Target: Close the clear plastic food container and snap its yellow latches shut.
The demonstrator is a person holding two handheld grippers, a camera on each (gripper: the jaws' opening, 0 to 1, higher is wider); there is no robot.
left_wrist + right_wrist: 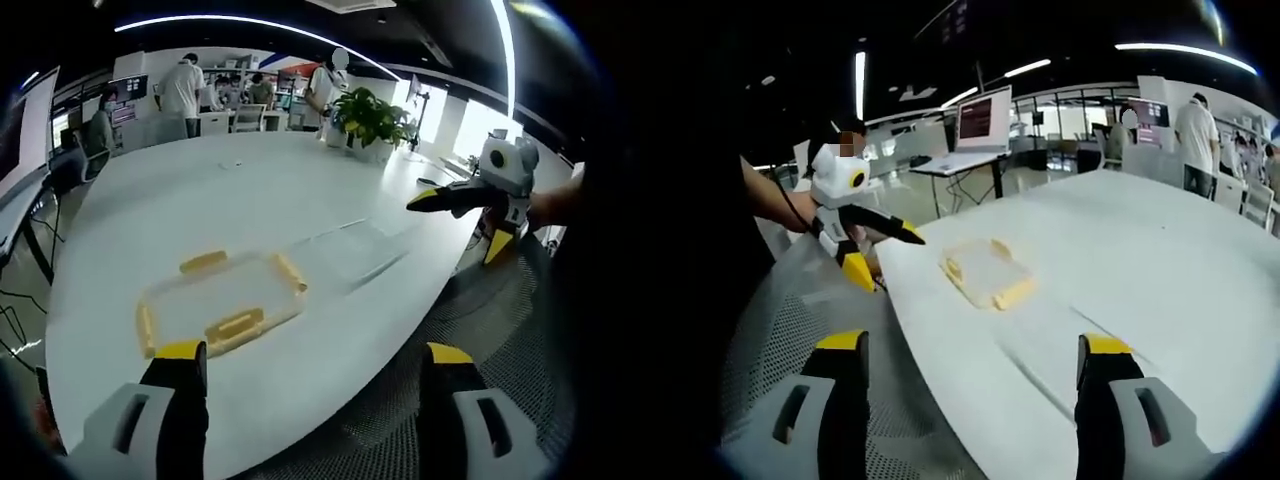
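My clear plastic box with yellow latches [222,300] sits on the big white table [230,190], near its edge. Its see-through lid [355,250] lies beside it. My left fingers [310,365] and right fingers [970,350] are spread wide, holding nothing. The lid is hard to see, so I might miss it or push it off.

Open left hand-held gripper [310,365] hovers near lidded container [222,300].

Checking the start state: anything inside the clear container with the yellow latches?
Nothing visible inside the clear container: the white table shows through its bottom. The yellow latches hide narrow strips at the edges. The clear lid lies beside it.
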